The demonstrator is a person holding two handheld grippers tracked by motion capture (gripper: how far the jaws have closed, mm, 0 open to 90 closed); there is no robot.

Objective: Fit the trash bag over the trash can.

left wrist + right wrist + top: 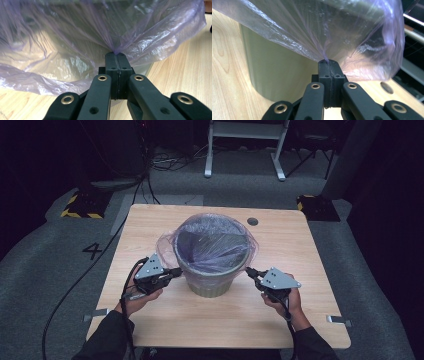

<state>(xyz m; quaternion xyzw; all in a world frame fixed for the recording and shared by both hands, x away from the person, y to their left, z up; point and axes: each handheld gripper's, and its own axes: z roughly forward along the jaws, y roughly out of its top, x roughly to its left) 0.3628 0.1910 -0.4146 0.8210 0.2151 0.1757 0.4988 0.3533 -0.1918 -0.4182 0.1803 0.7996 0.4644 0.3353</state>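
A round, olive-green bin [209, 282] with smooth, slightly tapered walls stands upright near the middle of a rectangular table [300, 320] of pale wood-grain laminate. A thin, translucent lilac plastic liner [212, 242] sits in the bin; its crinkled, glossy film folds out over the rim and hangs loosely down the outside. The left gripper [178, 271], held in the person's left hand [137, 301], meets the liner's overhang at the bin's left side; in the left gripper view its matte black jaws are pressed flat together with a gathered pinch of film [115, 51] caught at their tips. The right gripper [248, 271], in the right hand [289, 304], does likewise at the bin's right side, jaws closed on a puckered fold of the liner [325, 56] just beside the bin wall [282, 75]. Each gripper carries a grey three-cornered plate. The table has a small round hole [252, 221] near its far edge. Grey carpet [50, 250] surrounds it, with trailing cables, a white metal frame [245, 145] and yellow-black striped blocks [82, 205] in the dim room beyond.
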